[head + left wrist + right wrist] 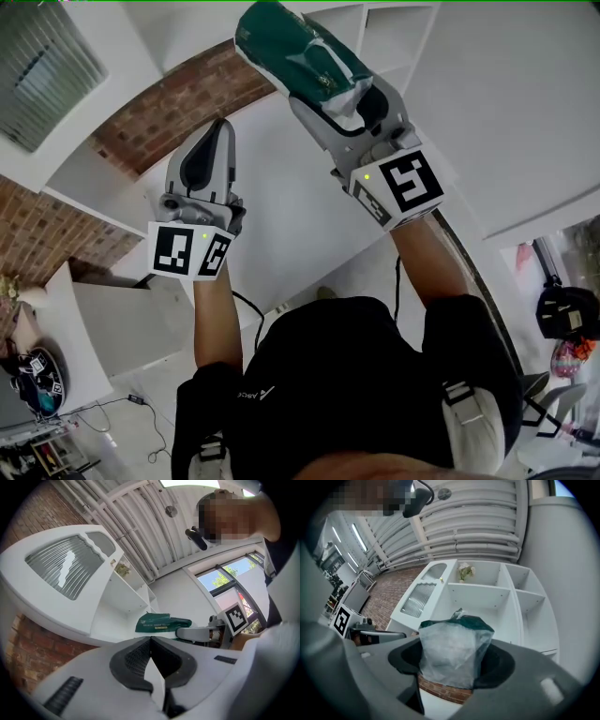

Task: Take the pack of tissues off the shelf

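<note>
The pack of tissues (298, 49), dark green with a clear plastic end, is clamped between the jaws of my right gripper (336, 92), held up in front of the white shelf (380, 26). In the right gripper view the pack (452, 651) fills the gap between the pads, with the shelf's open compartments (487, 603) behind it. My left gripper (221, 131) is raised to the left, shut with nothing in it; its pads meet at the tip (150, 641). From there the pack (161, 622) shows sideways in the right gripper (197, 633).
A white cabinet with a ribbed glass door (419, 597) adjoins the shelf on the left, against a brick wall (178, 108). Flowers (465, 570) stand in an upper compartment. A dark chair (565, 317) and floor clutter (37, 380) lie below.
</note>
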Available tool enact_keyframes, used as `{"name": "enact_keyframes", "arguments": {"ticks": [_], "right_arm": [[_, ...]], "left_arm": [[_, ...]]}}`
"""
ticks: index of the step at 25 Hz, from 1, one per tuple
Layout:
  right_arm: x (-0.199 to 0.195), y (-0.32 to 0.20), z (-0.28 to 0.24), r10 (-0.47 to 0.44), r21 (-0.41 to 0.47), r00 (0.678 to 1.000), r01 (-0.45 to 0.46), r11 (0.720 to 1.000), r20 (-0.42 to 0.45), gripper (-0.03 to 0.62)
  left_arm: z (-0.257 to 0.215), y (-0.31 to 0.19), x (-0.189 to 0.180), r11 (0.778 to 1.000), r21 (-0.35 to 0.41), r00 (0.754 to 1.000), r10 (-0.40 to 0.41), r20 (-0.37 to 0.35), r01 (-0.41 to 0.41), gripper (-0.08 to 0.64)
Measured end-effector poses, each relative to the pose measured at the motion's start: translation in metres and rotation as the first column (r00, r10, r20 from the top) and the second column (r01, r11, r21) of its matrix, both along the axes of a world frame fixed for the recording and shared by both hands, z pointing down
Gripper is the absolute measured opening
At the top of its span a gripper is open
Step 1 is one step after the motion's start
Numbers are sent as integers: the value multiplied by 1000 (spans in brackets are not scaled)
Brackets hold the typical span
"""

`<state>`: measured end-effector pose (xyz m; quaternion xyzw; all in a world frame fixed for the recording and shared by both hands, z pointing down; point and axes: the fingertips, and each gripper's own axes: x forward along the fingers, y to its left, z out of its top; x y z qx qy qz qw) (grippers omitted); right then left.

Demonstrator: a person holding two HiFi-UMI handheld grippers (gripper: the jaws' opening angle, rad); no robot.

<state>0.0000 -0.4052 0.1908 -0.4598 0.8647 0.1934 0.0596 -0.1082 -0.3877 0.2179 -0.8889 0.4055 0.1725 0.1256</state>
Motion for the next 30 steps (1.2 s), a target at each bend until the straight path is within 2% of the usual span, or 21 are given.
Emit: {"name": "enact_keyframes", "arguments": {"ticks": [9,12,30], "right_arm": [[19,54,39,-18,-2,995,18,1000,100,288],[28,66,44,-22,0,996,22,1000,91,284],[30,67,42,-48,11,995,47,999,88,279]], "left_arm": [[6,26,5,1000,2,1000,-21,-9,21,-2],[4,33,16,1000,4,1000,-20,-12,20,-2],[-1,35,18,999,14,999,-33,-7,33,-2]]}}
